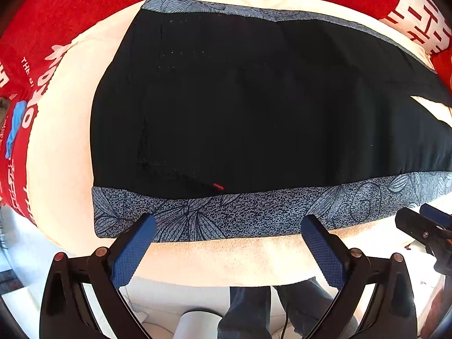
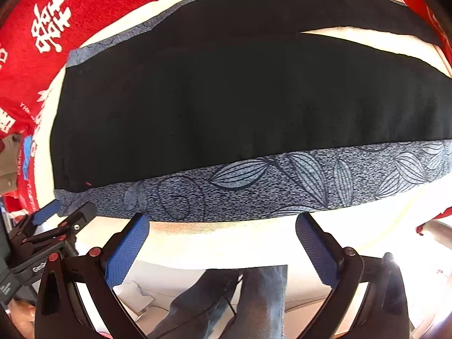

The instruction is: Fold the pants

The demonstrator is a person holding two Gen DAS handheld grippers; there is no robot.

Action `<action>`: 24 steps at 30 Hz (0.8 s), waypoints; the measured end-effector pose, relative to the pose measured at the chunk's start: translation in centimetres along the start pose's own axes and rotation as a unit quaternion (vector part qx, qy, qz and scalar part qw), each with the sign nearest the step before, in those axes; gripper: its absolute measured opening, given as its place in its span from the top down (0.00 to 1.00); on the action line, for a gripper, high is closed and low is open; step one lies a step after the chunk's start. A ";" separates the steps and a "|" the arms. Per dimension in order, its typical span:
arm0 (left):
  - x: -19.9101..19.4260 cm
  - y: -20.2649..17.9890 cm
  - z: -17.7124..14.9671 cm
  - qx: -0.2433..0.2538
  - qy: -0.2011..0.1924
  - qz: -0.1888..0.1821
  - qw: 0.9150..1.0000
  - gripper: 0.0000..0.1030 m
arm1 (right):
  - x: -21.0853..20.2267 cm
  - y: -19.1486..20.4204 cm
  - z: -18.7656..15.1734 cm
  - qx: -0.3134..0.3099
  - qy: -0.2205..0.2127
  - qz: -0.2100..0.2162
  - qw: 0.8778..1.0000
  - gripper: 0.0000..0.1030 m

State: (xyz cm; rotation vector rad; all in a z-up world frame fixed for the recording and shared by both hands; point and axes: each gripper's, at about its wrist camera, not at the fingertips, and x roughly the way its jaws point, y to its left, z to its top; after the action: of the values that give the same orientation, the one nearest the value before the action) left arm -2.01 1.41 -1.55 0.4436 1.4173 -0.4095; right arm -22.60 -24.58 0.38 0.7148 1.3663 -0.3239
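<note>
Here, the pants [image 1: 254, 99] are seen spread flat on a cream towel [image 1: 56, 169] that covers the desk, with the waist toward the left edge and the two legs running toward the right edge. The pants are black, with a blue patterned side stripe [image 1: 254, 212] lying along the near edge of the desk and a second stripe along the far side. A red cloth with white characters [image 1: 70, 14] is laid under the towel and shows around the far and left edges.

The left gripper [image 1: 227, 227] is held just off the near edge with its blue-padded fingers [image 1: 132, 251] spread wide and nothing between them; the tips are seen over the near stripe close to the waist. The right gripper [image 2: 223, 223] is held likewise further along the leg, its fingers [image 2: 127, 251] released and empty, the tips at the stripe's near border. Whether any tip touches the cloth cannot be told.

Below the desk edge, the person's jeans [image 2: 254, 296] are seen in both views. A split between the two legs, with towel showing through, is seen clearly only from the right wrist. A small red tag [image 1: 218, 187] beside the stripe is seen best from the left wrist, as is a blue object [image 1: 14, 130] at the left edge.
</note>
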 end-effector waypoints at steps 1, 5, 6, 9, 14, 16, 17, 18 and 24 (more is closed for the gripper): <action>0.0 0.2 -0.1 -0.003 0.000 -0.006 1.000 0.00 | 0.0 0.1 0.0 0.000 -0.001 0.011 1.000 0.00; 0.1 1.5 -0.9 -0.030 -0.002 -0.050 0.998 0.00 | -0.1 -0.2 -0.7 0.012 -0.002 0.050 0.999 0.00; 0.1 1.7 -1.0 -0.036 -0.003 -0.059 0.998 0.00 | 0.0 -0.3 -0.8 0.014 -0.002 0.057 0.998 0.00; 0.1 2.5 -1.5 -0.048 -0.012 -0.070 0.996 0.00 | 0.3 -0.2 -1.3 0.014 0.000 0.082 0.997 0.00; 0.7 3.7 -2.6 -0.074 -0.012 -0.119 0.990 0.00 | 1.5 -0.2 -2.0 0.021 0.006 0.159 0.987 0.00; 1.0 4.3 -3.4 -0.090 -0.013 -0.144 0.985 0.00 | 2.6 -0.3 -2.4 0.036 0.012 0.203 0.978 0.05; 1.2 4.3 -3.7 -0.098 -0.003 -0.153 0.983 0.00 | 3.2 -0.5 -2.7 0.045 0.016 0.217 0.975 0.18; 1.5 4.5 -3.8 -0.105 0.001 -0.168 0.980 0.00 | 4.2 -0.8 -3.0 0.063 0.023 0.238 0.969 0.32; 2.2 6.3 -3.5 -0.127 -0.005 -0.235 0.964 0.00 | 7.9 -3.1 -4.0 0.156 0.008 0.361 0.919 0.40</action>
State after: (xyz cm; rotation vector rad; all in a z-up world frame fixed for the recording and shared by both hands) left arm -1.45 8.57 -3.78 -0.1112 1.5379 -0.5982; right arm -26.02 -22.88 -8.23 1.4311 0.9827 0.0630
